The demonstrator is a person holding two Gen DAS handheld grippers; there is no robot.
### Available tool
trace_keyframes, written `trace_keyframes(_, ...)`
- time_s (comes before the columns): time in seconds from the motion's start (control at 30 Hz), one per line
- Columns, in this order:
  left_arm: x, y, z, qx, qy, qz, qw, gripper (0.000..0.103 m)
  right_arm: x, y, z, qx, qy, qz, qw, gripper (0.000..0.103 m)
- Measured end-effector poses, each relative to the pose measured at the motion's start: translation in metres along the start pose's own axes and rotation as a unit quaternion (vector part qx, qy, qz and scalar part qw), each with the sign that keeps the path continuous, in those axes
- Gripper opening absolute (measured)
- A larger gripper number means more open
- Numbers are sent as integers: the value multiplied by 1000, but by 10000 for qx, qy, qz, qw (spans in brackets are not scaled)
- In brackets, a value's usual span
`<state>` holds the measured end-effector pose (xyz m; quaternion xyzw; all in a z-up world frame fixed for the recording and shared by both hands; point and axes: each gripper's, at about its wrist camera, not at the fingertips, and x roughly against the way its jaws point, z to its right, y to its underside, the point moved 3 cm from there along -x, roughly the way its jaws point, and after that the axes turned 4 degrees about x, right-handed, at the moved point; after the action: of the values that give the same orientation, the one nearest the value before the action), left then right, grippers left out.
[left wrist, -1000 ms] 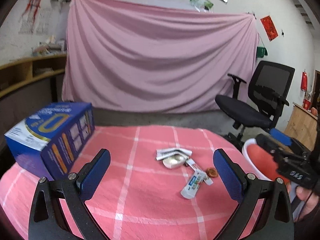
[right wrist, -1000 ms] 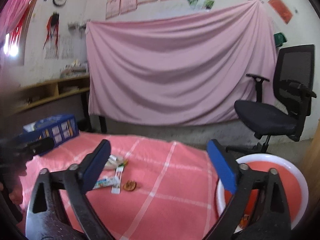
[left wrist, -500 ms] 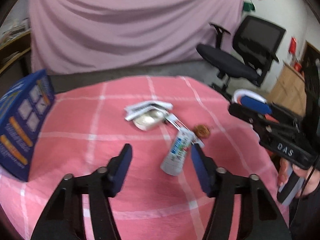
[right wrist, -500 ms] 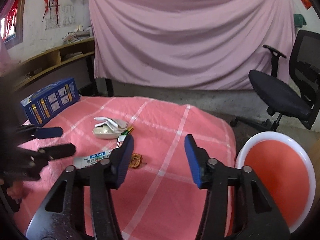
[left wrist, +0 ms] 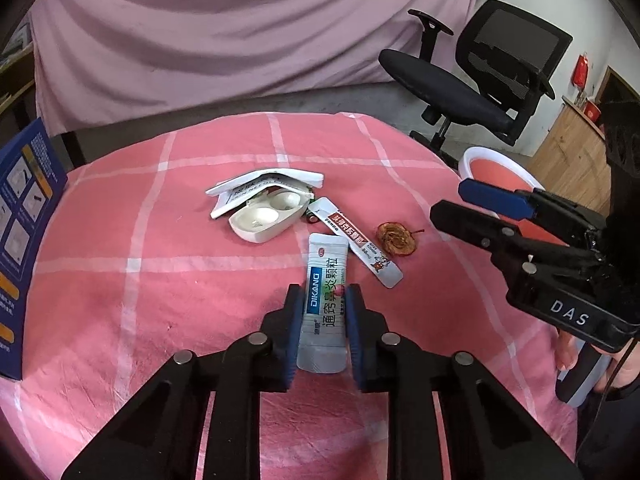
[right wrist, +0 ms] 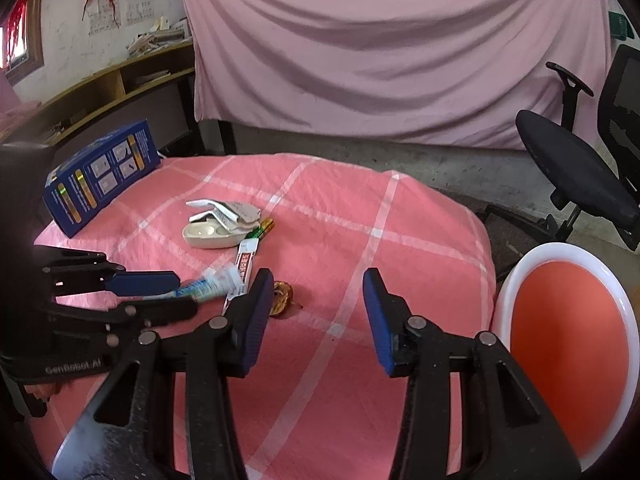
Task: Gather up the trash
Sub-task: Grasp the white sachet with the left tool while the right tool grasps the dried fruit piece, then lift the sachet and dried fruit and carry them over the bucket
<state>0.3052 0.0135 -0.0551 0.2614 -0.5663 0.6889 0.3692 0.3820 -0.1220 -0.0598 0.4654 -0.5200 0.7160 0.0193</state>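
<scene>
My left gripper [left wrist: 322, 300] is shut on a white DIKANG sachet [left wrist: 325, 288] lying on the pink checked tablecloth [left wrist: 160, 280]; the sachet also shows in the right wrist view [right wrist: 208, 284]. Beyond it lie a long red-and-white sachet [left wrist: 356, 246], a brown dried fruit slice [left wrist: 397, 239], an open white case [left wrist: 268, 218] and folded paper [left wrist: 260, 184]. My right gripper [right wrist: 314, 296] is open and empty above the cloth, right of the fruit slice [right wrist: 281, 298]. A white-rimmed red bin [right wrist: 560, 344] stands right of the table.
A blue box [right wrist: 102, 174] stands at the table's left edge. A black office chair [left wrist: 480, 80] is behind on the right. A pink curtain [right wrist: 380, 40] hangs at the back, and wooden shelves [right wrist: 120, 80] run along the left wall.
My left gripper moved forward and down over the DIKANG sachet and closed on it. My right gripper moved closer to the table and stayed open.
</scene>
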Motion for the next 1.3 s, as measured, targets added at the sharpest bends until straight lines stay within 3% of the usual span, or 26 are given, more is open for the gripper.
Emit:
trace_keyframes(0.23,14,2,-14,406,-322,224,9984,17,-12,2,-4,54,-215,-312,9993,65)
trace_keyframes(0.37,17,3,-27,757,-308,241,9964,17,-25,5,-13,239,-350,-647,9970,61)
trace_keyframes(0.47,19,2,-28,759,-320,228,9963,17,-31,6,-23,460,-387,-809,9949,54)
trace_keyframes(0.9,20,-1,-27,754,-364,304,9960,17,-36,6,-24,484,-497,-875,9937,49)
trace_keyframes(1.1,55,5,-18,841,-472,1151,9887,17,-13,3,-26,551,-342,-343,9973,49)
trace_keyframes(1.3,84,1,5,749,-469,2073,9743,17,50,2,-16,353,109,1177,9924,49)
